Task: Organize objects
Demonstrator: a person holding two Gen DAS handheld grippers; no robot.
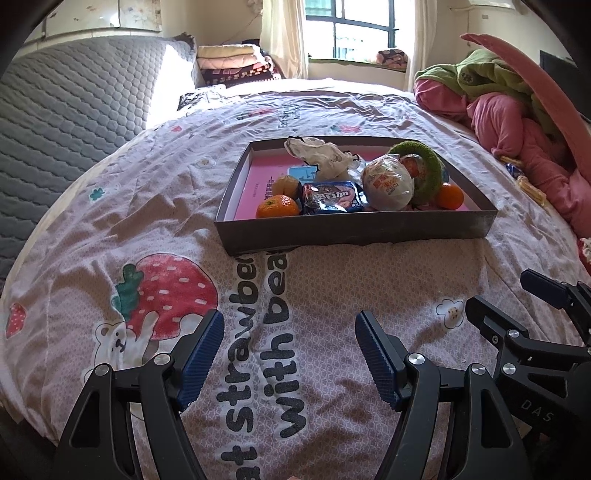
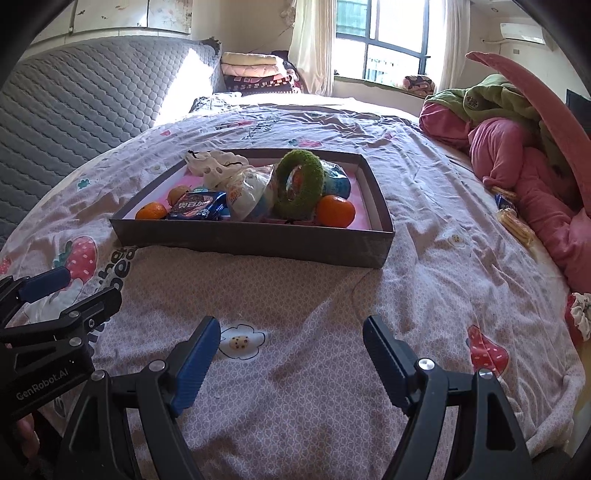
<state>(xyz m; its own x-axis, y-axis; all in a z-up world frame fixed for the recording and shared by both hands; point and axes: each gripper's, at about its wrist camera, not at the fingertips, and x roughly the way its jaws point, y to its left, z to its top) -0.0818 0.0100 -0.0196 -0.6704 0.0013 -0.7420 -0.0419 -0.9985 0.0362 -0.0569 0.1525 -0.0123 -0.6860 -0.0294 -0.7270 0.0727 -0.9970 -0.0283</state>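
We see a shallow grey cardboard box with a pink floor [image 1: 354, 230] lying on the bed, well ahead of both pairs of jaws and apart from them. Read left to right, it holds a dimpled orange mandarin [image 1: 277, 206] at its near left corner with a duller yellowish fruit [image 1: 287, 185] just behind it, then a glossy blue crinkled snack packet [image 1: 332, 197], a rumpled white cloth with dark spots [image 1: 319, 153] toward the far wall, a round bun in clear plastic wrap [image 1: 388, 184], a fuzzy green ring [image 1: 430, 177] leaning upright, and a second orange mandarin [image 1: 450, 195] at the near right.

Our left gripper [image 1: 290, 363] stands released, its ribbed blue pads wide apart with only printed bedsheet between them. Our right gripper [image 2: 291, 363] is likewise spread and empty.

The left wrist view alone shows the big strawberry-and-bear print with black lettering [image 1: 266, 354] under the jaws. The right wrist view alone shows a blue rounded item [image 2: 338, 184] behind the ring, and a wall air conditioner [image 2: 522, 32].

The pink patterned cotton bedsheet [image 2: 424, 206] is creased; a quilted grey headboard cover [image 2: 74, 99] lies left, heaped pink and green bedding [image 2: 517, 147] right.
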